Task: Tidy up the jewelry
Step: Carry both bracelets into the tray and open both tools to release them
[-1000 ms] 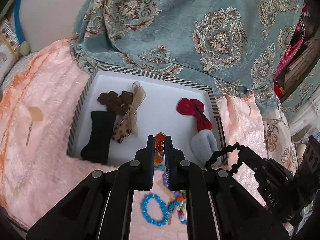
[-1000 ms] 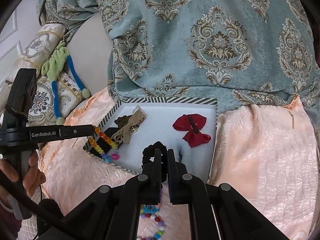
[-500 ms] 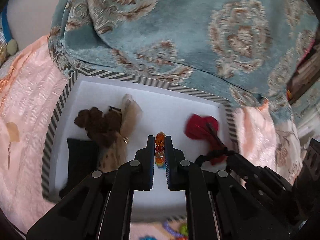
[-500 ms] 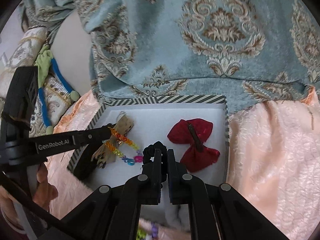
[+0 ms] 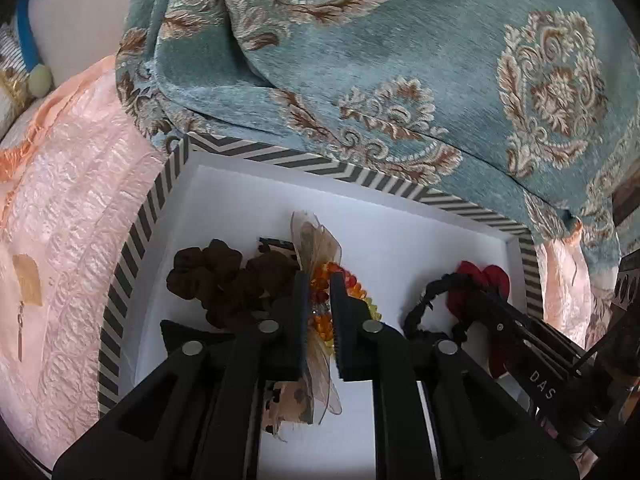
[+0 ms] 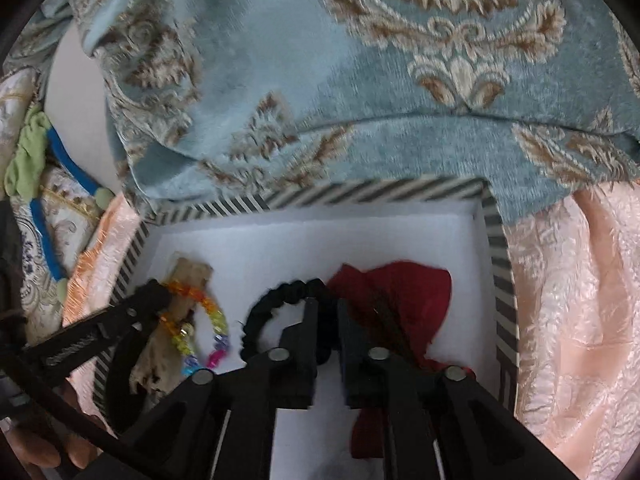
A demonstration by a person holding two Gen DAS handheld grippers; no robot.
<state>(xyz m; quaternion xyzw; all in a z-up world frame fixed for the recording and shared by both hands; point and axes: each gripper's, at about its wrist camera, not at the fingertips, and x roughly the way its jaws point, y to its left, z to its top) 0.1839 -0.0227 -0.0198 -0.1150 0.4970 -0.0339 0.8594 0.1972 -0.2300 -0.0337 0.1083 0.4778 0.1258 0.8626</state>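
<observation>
So I hang both loops low over the striped box [image 5: 132,240], left hand-held gripper [image 5: 320,280] loosening off the bead bracelet [image 5: 344,280], right hand-held gripper [image 6: 324,308] loosening off the black scrunchie [image 6: 276,300], so each drops inside.

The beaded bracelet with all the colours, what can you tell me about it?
The beaded bracelet is a loop of clear, faceted beads that look like plastic: orange and red at one end, then yellow, green, blue and pink. It hangs inside the striped box, over the sheer tan bow. The left gripper has the orange end between its fingers, whose jaws have just been opening, so the grip looks loose. The loop's low end lies at the white floor.
</observation>
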